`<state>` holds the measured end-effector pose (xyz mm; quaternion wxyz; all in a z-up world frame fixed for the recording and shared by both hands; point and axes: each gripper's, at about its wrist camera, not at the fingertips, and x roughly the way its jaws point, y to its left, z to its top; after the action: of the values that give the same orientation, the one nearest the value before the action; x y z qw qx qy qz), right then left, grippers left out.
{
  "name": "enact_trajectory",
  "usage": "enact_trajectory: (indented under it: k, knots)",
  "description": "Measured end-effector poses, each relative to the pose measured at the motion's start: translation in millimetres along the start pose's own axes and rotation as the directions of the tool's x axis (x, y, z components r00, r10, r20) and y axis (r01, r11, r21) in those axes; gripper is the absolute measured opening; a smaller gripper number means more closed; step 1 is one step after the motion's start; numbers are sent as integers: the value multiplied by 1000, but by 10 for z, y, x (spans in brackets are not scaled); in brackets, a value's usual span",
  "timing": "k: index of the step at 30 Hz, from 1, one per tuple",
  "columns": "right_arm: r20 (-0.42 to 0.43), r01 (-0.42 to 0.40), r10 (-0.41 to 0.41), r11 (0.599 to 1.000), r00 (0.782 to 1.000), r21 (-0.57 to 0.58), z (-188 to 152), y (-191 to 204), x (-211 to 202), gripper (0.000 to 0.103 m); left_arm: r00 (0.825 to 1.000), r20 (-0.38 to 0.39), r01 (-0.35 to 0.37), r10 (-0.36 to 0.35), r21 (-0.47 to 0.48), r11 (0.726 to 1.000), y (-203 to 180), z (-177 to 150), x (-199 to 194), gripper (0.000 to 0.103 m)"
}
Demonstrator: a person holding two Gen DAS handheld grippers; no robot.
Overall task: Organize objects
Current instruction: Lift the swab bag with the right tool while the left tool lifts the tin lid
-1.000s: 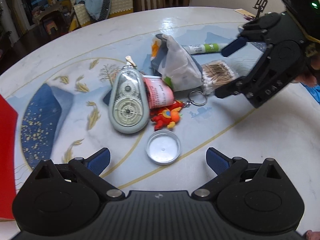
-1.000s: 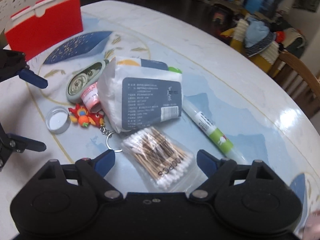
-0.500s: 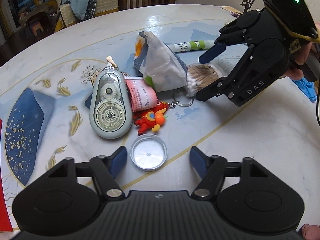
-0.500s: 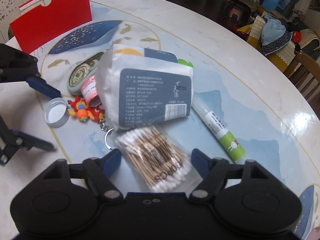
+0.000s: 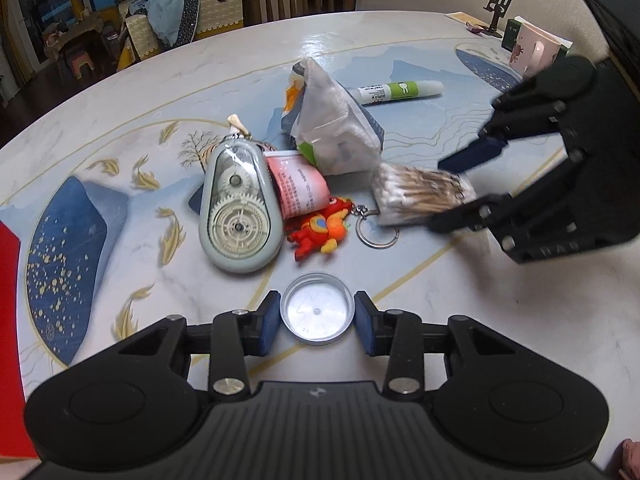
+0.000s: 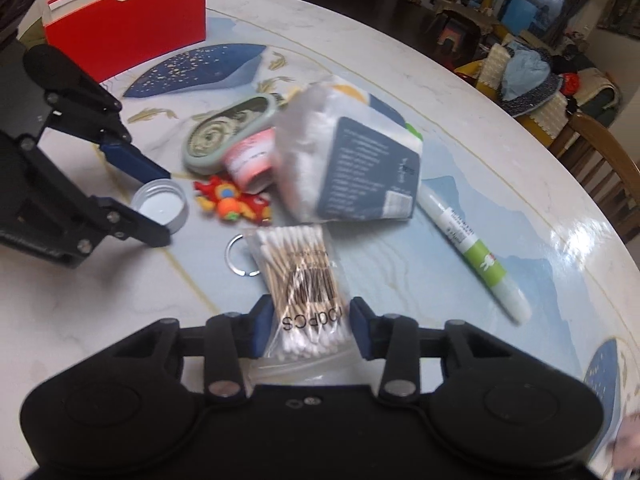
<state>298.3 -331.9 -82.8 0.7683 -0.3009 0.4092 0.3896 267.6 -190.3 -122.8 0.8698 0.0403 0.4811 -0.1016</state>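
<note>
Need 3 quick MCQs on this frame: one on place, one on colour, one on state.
1. What lies between the left gripper's fingers?
A. metal lid
B. glue stick
C. key ring

2. What colour is the box at the table's far edge in the right wrist view?
A. green
B. red
C. white

3. How does the cotton swab pack stand to the right gripper?
A. far from it
B. between its fingers
C. under the tissue pack

Answers: 1 A, the metal lid sits between the blue pads. 2 B, its walls are red. 3 B, the fingers flank the pack.
</note>
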Motion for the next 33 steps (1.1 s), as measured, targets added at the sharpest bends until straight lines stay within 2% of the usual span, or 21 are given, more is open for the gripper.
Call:
enact_trajectory:
  k: [9, 16, 24, 28, 33]
  knots:
    - [-1, 9, -9, 989, 1000, 147, -144, 328, -208, 38, 1000, 0, 6, -6, -43, 999, 90, -221, -209, 38]
    - [3, 0, 0, 971, 1000, 239, -98, 659, -383, 37, 1000, 0, 18, -18, -94, 995, 196, -366, -428, 38]
    - [28, -14, 6, 955, 1000, 295, 121, 1020, -626, 37, 999, 31, 41, -38, -117, 992, 347, -506, -788, 38]
    - [47, -26, 12, 947, 999, 319, 282, 1184, -731, 37, 997, 36, 68, -63, -155, 985, 514, -564, -982, 38]
    - [74, -51, 27, 939, 997, 340, 524, 1373, -816, 37, 996, 69, 68, -57, -167, 984, 759, -637, -1266, 38]
